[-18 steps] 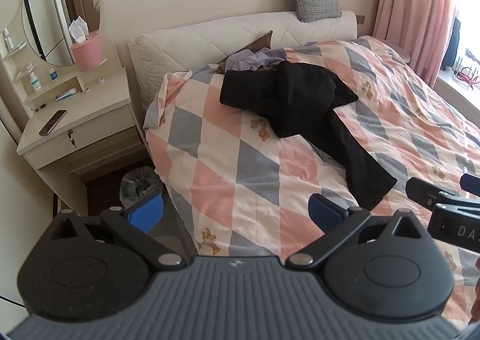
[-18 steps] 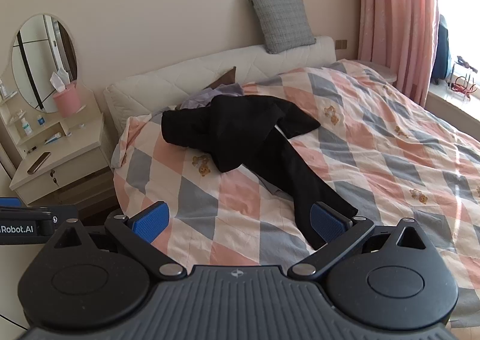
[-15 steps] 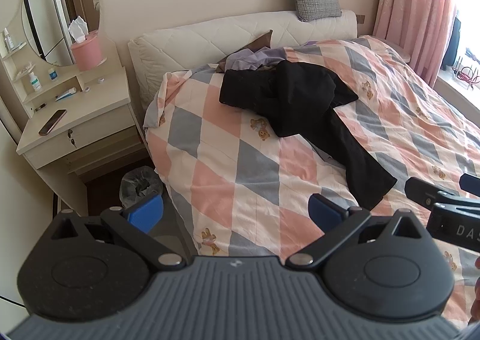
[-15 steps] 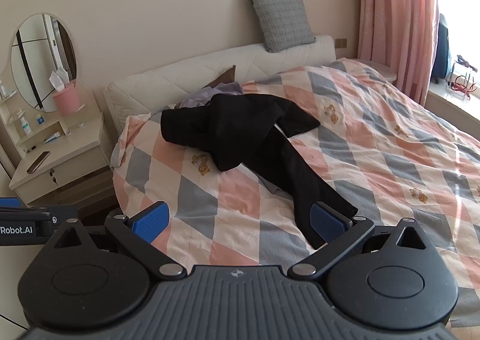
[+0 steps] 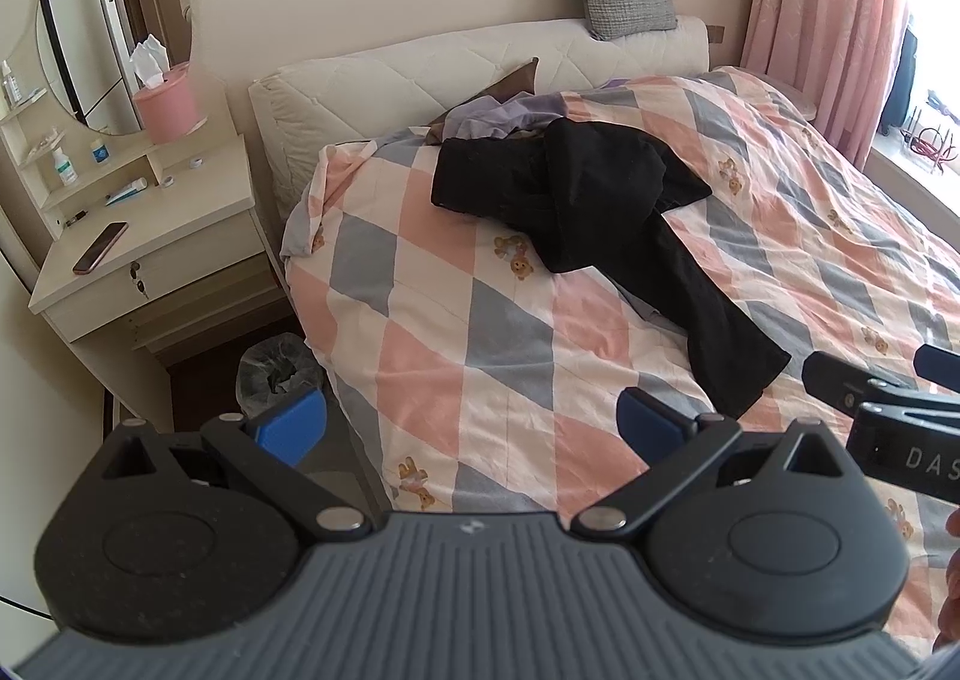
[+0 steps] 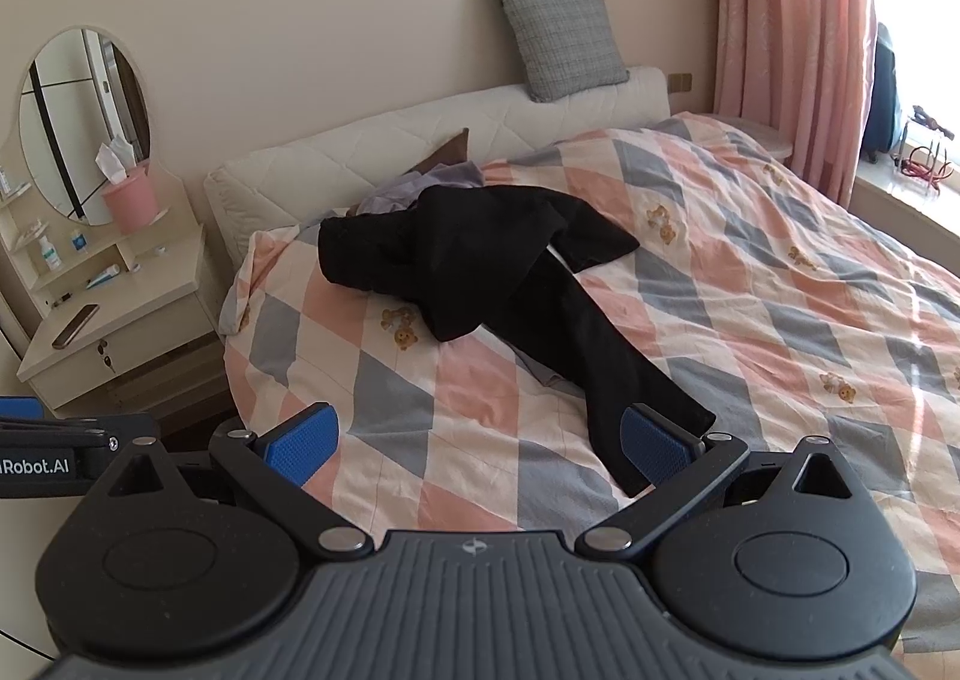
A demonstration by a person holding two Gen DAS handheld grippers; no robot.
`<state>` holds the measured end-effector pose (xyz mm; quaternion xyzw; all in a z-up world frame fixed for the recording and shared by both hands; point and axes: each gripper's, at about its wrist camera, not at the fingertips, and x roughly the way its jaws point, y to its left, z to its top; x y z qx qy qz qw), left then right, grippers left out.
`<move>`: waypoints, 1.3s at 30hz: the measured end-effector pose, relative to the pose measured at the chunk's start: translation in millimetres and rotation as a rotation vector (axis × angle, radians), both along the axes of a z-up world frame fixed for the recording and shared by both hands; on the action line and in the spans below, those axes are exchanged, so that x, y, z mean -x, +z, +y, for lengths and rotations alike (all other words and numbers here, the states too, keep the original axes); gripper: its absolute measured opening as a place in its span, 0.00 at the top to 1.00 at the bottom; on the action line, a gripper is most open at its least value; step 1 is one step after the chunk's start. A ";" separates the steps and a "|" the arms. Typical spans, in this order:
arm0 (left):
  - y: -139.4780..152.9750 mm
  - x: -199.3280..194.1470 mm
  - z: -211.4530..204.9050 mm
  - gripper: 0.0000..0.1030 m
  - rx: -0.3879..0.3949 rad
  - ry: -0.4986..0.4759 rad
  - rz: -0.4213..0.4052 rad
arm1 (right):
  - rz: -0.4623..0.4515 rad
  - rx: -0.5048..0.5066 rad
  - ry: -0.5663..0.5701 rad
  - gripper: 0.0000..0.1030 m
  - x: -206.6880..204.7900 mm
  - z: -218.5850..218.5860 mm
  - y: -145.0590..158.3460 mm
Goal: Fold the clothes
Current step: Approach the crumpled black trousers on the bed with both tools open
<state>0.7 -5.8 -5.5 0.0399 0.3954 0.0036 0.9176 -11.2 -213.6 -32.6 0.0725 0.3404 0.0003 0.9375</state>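
Only in the left wrist view are we seeing the lined bin (image 5: 277, 363), lower left. We're seeing the black garment (image 6: 480, 284) lying crumpled mid-frame on the checked quilt (image 6: 780, 284). Left gripper (image 5: 468, 428) and right gripper (image 6: 480, 440) are gaping wide, empty.

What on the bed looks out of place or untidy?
The black garment lies crumpled on the checked quilt, bunched near the headboard with one long part trailing toward the bed's foot. A lilac garment is crumpled behind it, and a grey cushion stands on the headboard instead of on the bed.
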 end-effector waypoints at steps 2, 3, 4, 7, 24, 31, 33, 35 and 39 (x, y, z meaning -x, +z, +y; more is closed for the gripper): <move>-0.3 -0.4 -0.7 0.01 0.002 0.000 0.001 | 0.000 0.001 0.001 0.00 -0.3 -0.9 -1.7; 0.4 -0.7 0.0 0.01 0.005 -0.001 0.001 | 0.000 0.002 0.000 0.00 -0.7 -1.3 -1.8; 0.5 -1.0 -0.3 0.01 0.006 -0.002 0.001 | 0.000 0.003 0.000 0.00 -1.5 -1.5 -2.1; 0.3 -2.5 -1.4 0.01 0.005 -0.006 0.001 | 0.000 0.003 -0.002 0.00 -2.9 -2.5 -2.9; -8.0 -26.1 -1.2 0.01 -0.002 -0.029 0.036 | 0.030 0.004 -0.014 0.00 -26.9 -3.1 -10.8; -18.1 -65.4 11.6 0.01 0.002 -0.039 0.066 | 0.044 0.013 -0.031 0.00 -59.3 5.9 -17.3; -21.3 -80.6 15.3 0.01 0.003 -0.047 0.073 | 0.050 0.013 -0.042 0.00 -72.2 7.1 -20.4; -25.0 -98.5 19.0 0.01 0.004 -0.061 0.083 | 0.056 0.012 -0.054 0.00 -88.0 9.9 -23.0; -35.3 -141.6 26.1 0.01 0.003 -0.096 0.108 | 0.082 0.007 -0.086 0.00 -124.9 14.9 -32.7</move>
